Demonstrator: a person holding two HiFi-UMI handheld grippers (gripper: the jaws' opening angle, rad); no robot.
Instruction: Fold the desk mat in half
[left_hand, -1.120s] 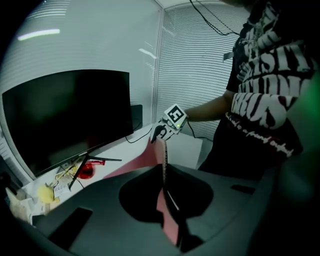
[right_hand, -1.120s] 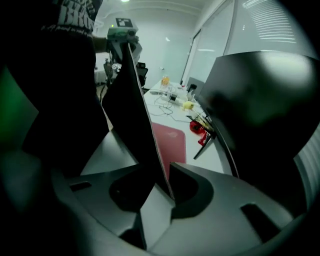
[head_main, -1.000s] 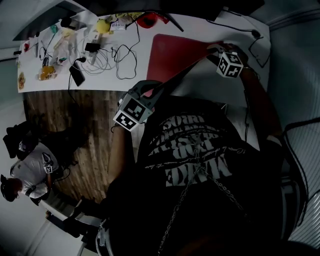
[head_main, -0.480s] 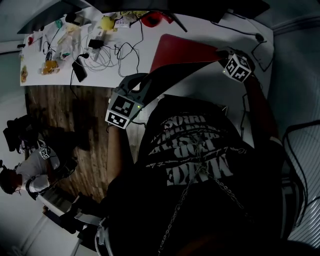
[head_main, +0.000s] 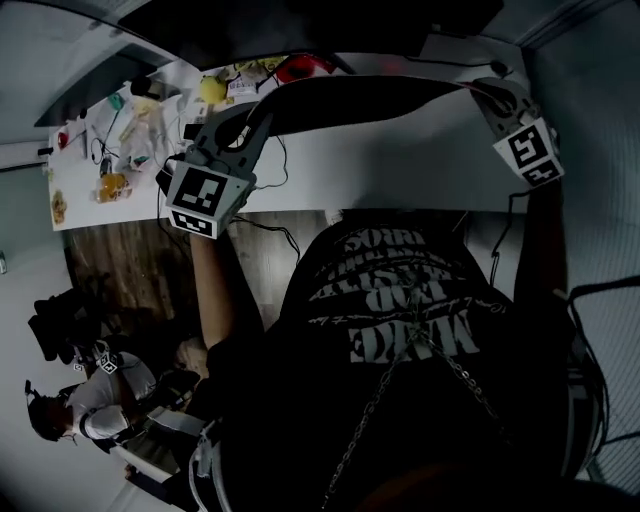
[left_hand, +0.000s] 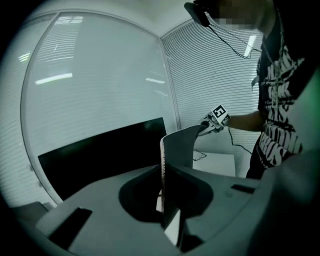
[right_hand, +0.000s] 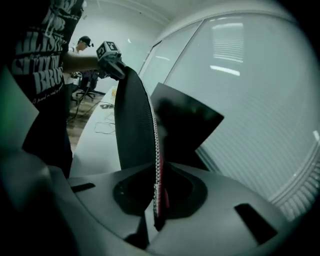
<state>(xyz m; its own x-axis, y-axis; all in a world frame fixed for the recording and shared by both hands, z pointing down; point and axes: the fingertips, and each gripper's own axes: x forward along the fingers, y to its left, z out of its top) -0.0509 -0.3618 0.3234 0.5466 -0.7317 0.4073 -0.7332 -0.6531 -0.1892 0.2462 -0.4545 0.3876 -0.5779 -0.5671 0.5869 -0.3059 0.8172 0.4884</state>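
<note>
Desk mat (head_main: 370, 98): one, held up above the desk as a long dark band stretched between two grippers. The left gripper (head_main: 258, 112) is closed on the mat's left end; in the left gripper view the mat's edge stands upright, pinched between the jaws. The right gripper (head_main: 483, 95) clamps the right end. Its jaws have just been closing, and the right gripper view shows the mat's stitched edge, with a thin red strip beside it, pressed between them. The mat's dark underside faces the person.

One white desk (head_main: 400, 165) lies below the mat. Its left part carries loose cables (head_main: 265, 185) and small clutter too blurred to name; its right part is bare. A wooden floor (head_main: 120, 270) lies near and to the left of the desk, where a second person (head_main: 90, 415) sits. One dark monitor (left_hand: 100, 157) stands at the far side of the desk, in front of a glass wall (left_hand: 100, 75) with blinds behind it.
</note>
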